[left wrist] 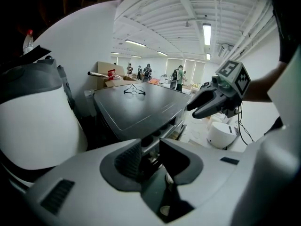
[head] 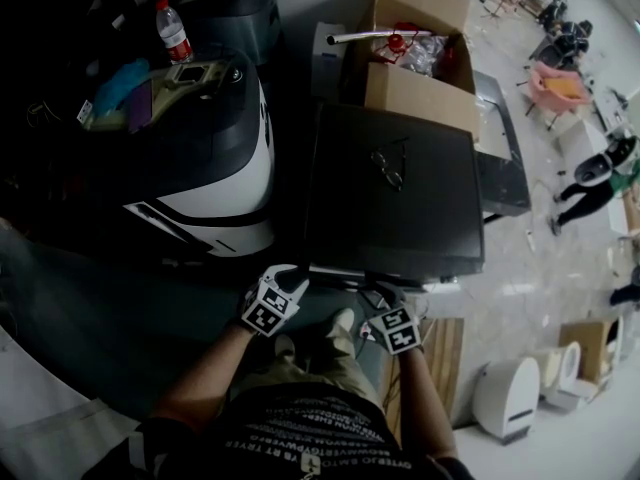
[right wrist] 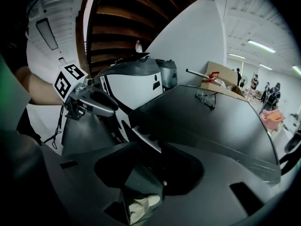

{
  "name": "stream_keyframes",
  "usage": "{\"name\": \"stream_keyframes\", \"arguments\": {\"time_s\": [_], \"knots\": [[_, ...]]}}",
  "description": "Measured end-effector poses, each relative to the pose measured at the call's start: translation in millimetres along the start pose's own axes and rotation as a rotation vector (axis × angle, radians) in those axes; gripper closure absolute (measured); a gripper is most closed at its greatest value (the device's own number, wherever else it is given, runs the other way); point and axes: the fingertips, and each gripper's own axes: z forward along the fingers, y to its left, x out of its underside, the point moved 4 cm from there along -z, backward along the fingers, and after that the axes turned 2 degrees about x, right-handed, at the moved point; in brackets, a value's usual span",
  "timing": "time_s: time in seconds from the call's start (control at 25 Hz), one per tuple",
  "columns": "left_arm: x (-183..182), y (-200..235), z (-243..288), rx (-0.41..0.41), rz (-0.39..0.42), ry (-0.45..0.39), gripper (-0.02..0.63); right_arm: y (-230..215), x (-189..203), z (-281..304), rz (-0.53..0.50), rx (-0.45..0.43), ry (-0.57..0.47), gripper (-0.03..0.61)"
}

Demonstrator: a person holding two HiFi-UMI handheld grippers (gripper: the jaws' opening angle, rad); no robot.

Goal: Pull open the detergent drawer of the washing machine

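1. Both of my grippers are released. The left gripper has its jaws apart with nothing pinched, and so does the right gripper.
2. The detergent drawer sits at the upper front edge of the washing machine, by its left corner. It looks still shut, just ahead of my left jaws.
3. If I close short of the drawer's lip, I judge the pads will catch only air or slip off the front.
4. My grippers hang close together at that front edge, so they could knock each other.
5. A skewed or jerky pull could jam the drawer. It could also shake the glasses lying on top of the washing machine.
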Motion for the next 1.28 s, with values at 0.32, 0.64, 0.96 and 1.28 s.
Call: {"name": "stream_keyframes", "arguments": {"time_s": [0.32,0.64,0.96,1.28], "knots": [[4.0,3.2,17.3,0.014,-0.017,0.018,0.497,-4.4,16.6,19.8,-0.009,-0.021,0.072,0.428],[15.2,2.8,30.6,0.024,-0.010,0.062,0.491,-8.8,30.2,37.2,0.004,-0.048,0.131,0.425],[18.3,2.3,39.9,0.024,-0.005,0.065,0.491,-16.9,31.2,46.8,0.003,-0.042,0.120,0.425],[20.2,8.6,46.9,0.024,-0.034,0.073,0.491,-13.6,33.6,58.7,0.030,-0.083,0.160,0.420]]}}
